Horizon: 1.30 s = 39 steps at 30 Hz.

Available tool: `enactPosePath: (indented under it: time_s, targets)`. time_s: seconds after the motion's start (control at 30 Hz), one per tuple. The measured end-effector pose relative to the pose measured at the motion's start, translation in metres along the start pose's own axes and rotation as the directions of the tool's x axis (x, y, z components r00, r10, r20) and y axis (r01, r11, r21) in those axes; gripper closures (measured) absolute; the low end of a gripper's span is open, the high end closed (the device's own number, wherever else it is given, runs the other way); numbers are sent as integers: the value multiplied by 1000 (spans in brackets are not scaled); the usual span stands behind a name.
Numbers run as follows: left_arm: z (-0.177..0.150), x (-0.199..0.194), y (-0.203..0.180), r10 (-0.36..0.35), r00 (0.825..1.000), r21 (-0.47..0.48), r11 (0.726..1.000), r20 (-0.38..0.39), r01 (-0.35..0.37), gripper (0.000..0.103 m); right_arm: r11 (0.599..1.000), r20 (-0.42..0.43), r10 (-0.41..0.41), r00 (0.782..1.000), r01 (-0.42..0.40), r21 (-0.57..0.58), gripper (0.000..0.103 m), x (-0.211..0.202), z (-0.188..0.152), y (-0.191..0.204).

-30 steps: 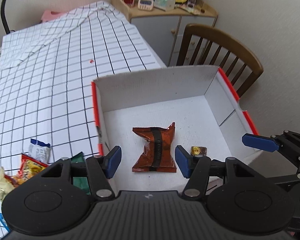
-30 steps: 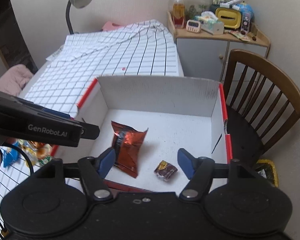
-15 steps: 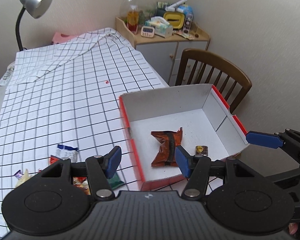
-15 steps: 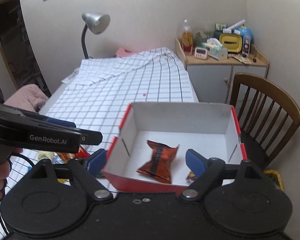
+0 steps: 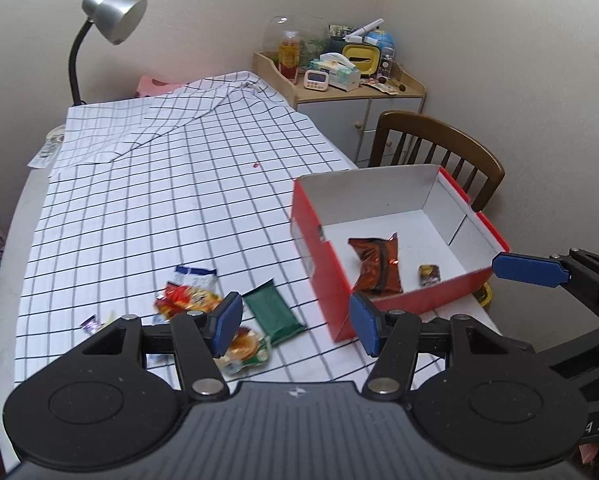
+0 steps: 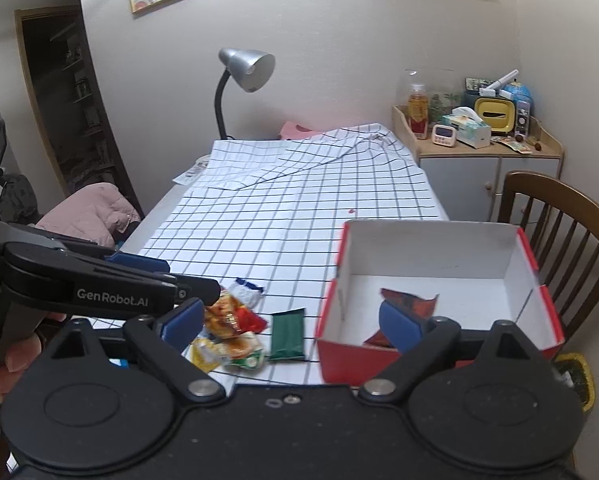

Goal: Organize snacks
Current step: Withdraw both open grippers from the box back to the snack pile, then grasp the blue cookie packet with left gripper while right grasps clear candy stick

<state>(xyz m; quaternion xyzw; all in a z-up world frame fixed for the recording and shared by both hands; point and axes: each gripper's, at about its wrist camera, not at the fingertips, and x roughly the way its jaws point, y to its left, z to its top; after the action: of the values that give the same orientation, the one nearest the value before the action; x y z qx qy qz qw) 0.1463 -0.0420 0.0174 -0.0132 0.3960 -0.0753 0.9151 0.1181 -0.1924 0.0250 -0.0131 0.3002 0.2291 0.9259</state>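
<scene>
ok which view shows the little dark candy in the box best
The left wrist view: the small dark candy lies in plain sight on the white floor of the red box, beside the brown snack packet. In the right wrist view the candy cannot be seen; the box's near wall and the right gripper block that corner.

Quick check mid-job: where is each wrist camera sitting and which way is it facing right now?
Left wrist: above the table's near edge, looking down at the box and loose snacks; shows left gripper, open, and the right gripper's fingers.
Right wrist: lower, right of it, facing the box, lamp; shows right gripper, jaws just opened wide, empty, left gripper, a hand.
Shared: box, snacks, chair, cabinet.
</scene>
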Motion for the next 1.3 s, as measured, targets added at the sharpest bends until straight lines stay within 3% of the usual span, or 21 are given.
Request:
enactPosePath:
  time_s: [0.47,0.7,0.87,1.07,1.3]
  targets:
    - [-47,-28,71,15,1000,-121,993,22,-12,22,999,8,39,999,-39,20,1,9,-25,57]
    - [-69,-28,106,31,999,-181,983,15,-28,12,999,-29,37,999,-37,23,0,26,-39,79]
    - [-87,-19,132,47,999,-217,975,-16,-49,10,999,-79,30,996,-28,24,0,45,-56,93]
    - [-104,4,159,99,993,-179,978,-58,-108,10,999,-155,23,988,-17,41,1,75,-70,104]
    - [-116,39,172,101,990,-75,991,-100,-109,10,999,-219,-26,975,32,26,3,105,-90,117]
